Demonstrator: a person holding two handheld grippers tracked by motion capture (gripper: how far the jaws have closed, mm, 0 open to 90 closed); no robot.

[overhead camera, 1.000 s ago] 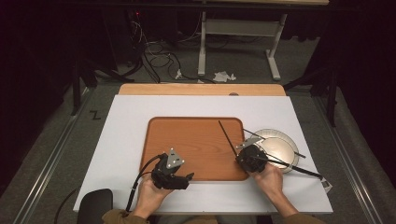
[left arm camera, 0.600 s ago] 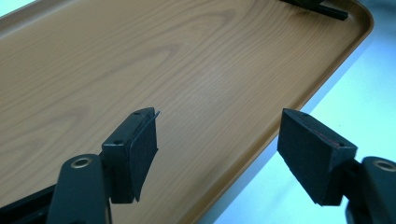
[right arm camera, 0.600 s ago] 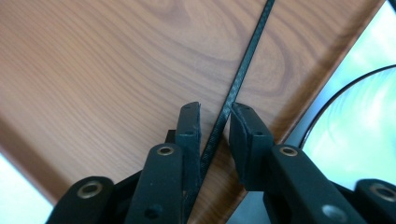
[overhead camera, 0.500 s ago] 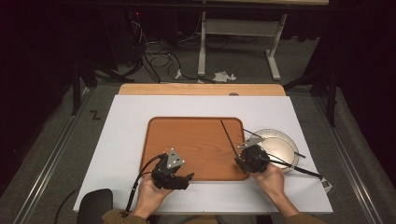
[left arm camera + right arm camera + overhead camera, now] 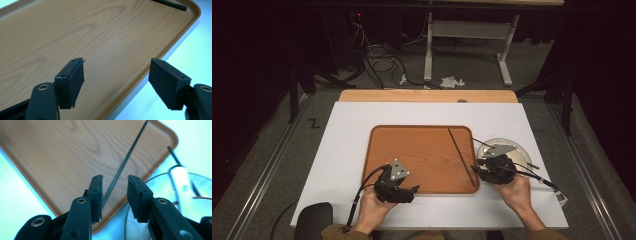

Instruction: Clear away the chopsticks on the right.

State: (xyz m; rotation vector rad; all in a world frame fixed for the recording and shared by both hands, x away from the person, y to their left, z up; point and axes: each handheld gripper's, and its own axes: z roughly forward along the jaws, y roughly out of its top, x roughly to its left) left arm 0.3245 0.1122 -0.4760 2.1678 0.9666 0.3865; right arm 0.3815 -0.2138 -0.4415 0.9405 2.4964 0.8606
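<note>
Chopstick [image 5: 461,155] lies flat along the right side of the tray [image 5: 412,150], its near end by the tray's front right corner. Right gripper [image 5: 476,171] hangs just above that end; its jaws have just been opening and now stand apart, clear of the stick. Beside the tray sits a plate [image 5: 518,150]. Left gripper [image 5: 414,190], jaws wide and empty, rests at the tray's front edge.

Tray [image 5: 412,155] floor free left of the black stick [image 5: 461,155]; plate [image 5: 519,150] flanks right
</note>
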